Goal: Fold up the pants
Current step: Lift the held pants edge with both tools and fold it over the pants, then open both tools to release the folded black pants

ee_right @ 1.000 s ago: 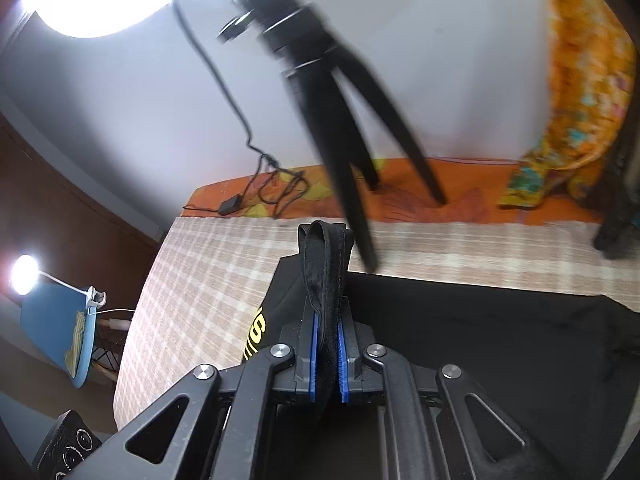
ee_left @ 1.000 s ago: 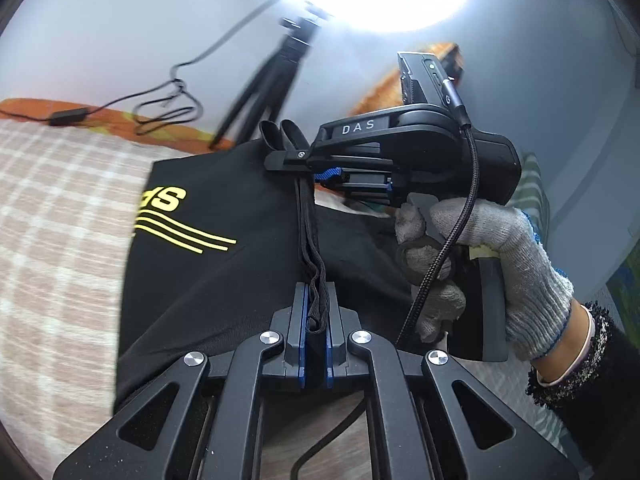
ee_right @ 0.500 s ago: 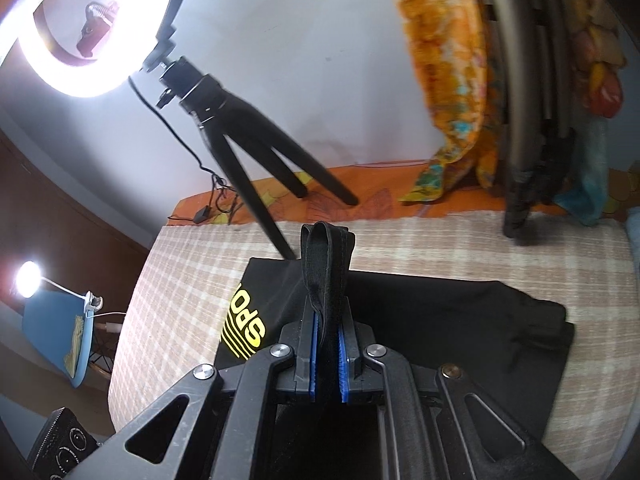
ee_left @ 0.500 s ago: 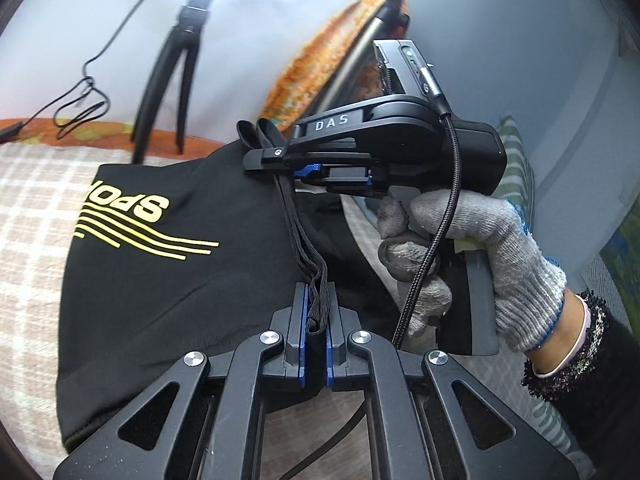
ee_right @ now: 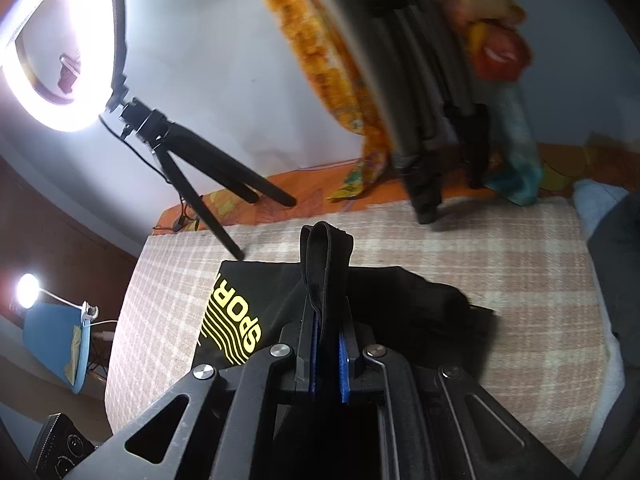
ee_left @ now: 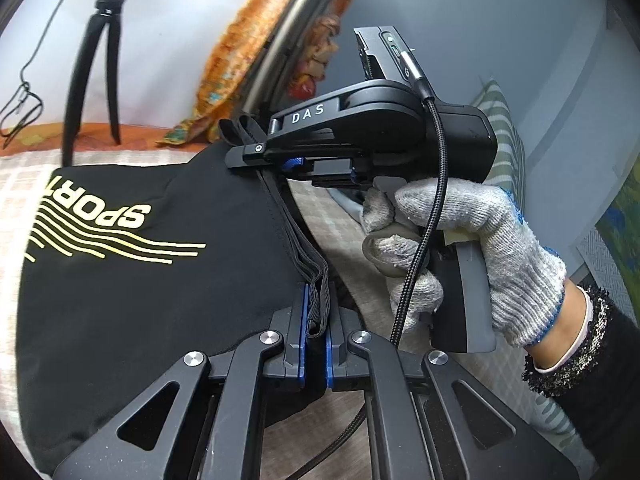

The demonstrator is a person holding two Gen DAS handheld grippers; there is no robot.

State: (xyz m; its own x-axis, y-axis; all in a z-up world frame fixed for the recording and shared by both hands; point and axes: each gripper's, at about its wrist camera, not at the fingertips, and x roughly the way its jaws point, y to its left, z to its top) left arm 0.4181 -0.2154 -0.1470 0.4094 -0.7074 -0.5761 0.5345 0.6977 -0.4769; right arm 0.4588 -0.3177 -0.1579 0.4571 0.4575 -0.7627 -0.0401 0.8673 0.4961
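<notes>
Up close, left gripper (ee_left: 316,312) fingers clamped on waistband of black pants (ee_left: 140,280), right gripper (ee_right: 330,320) likewise, above checked bed (ee_right: 480,264).

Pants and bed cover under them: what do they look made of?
Pants: black, smooth matte knit, probably synthetic sportswear, with a printed yellow logo and ribbed elastic waistband pinched in both grippers. Bed cover: coarse woven plaid, likely cotton; the weave texture shows.

Grey knit glove (ee_left: 480,240), black sleeve (ee_left: 600,380), black gripper (ee_left: 316,320) marked DAS
</notes>
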